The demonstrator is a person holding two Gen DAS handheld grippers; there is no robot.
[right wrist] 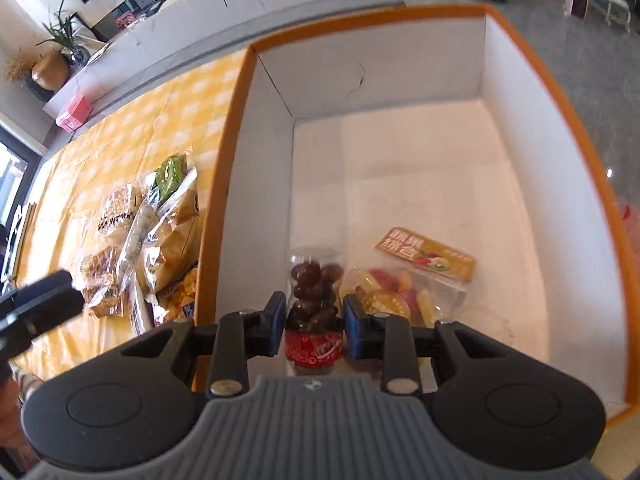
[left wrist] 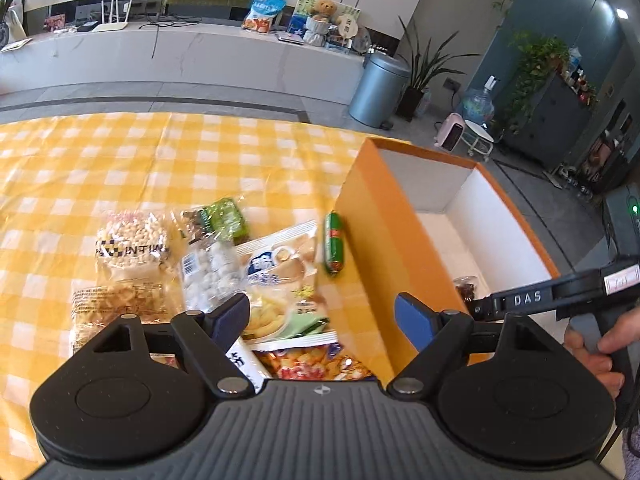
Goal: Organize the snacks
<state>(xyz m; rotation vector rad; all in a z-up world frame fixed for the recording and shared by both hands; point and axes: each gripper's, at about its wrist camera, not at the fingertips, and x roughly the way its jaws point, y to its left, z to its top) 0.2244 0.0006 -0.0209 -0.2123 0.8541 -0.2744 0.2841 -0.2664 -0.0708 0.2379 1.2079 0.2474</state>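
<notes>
In my left wrist view, my left gripper (left wrist: 322, 314) hangs with its jaws wide apart and nothing between them, over the pile of snack packs on the yellow checked counter (left wrist: 120, 160). At centre frame lie a biscuit bag (left wrist: 276, 276), a clear bag of white candies (left wrist: 210, 270) and a bag of puffed balls (left wrist: 132, 244) to the left, with a green sausage stick (left wrist: 334, 248) lying just beside the orange box (left wrist: 372, 248) at centre right. My right hand (left wrist: 596, 352) shows at the right edge, reaching into that box. In my right wrist view, my right gripper (right wrist: 314, 316) is clamped on a small clear pack of dark round candies (right wrist: 314, 296) with a red label, held low inside the box at bottom centre, near its left wall. A dried fruit pack (right wrist: 416, 276) already lies on the box floor just to the right. The risk I judge here: if I let go while the pack is above the floor, it could tip onto the fruit pack or land crooked. On the left, closing over overlapping bags could pinch two at once or drag the sausage stick along.
</notes>
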